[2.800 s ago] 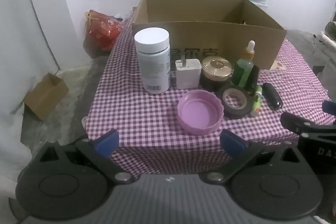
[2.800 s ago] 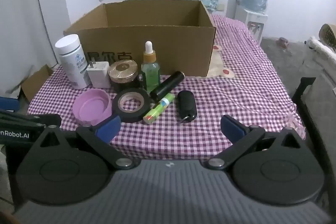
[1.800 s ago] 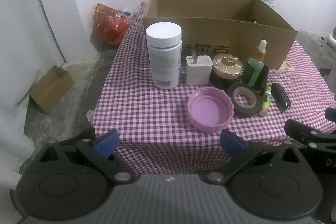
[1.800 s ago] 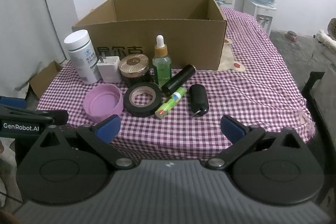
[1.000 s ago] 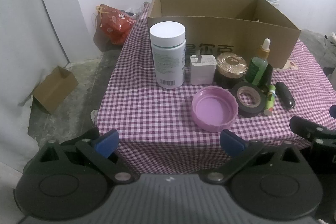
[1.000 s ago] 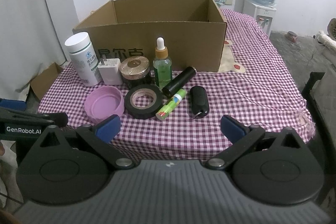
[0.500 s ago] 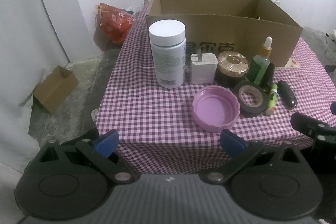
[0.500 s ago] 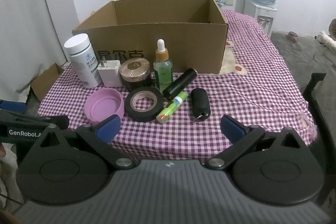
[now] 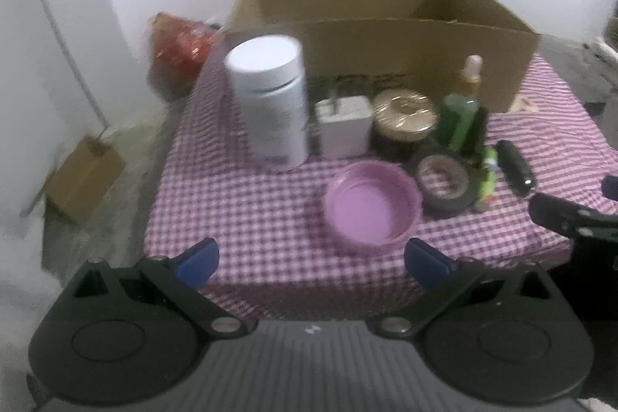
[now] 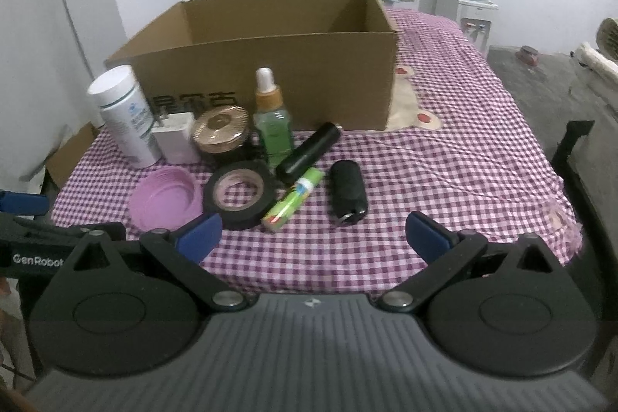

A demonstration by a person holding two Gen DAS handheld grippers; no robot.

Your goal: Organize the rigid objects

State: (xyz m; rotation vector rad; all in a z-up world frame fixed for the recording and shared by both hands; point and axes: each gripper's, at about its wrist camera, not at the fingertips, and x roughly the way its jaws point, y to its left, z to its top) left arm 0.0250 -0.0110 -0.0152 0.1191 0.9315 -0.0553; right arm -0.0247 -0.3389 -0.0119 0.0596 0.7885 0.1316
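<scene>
Checkered tablecloth (image 10: 444, 157), open cardboard box (image 10: 270, 64) behind upturned pink lid (image 10: 164, 197).

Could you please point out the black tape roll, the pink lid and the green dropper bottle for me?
black tape roll (image 10: 240, 194): right wrist view, rim.
pink lid (image 10: 164, 197): right wrist view, inner face.
green dropper bottle (image 10: 273, 134): right wrist view, body.
</scene>
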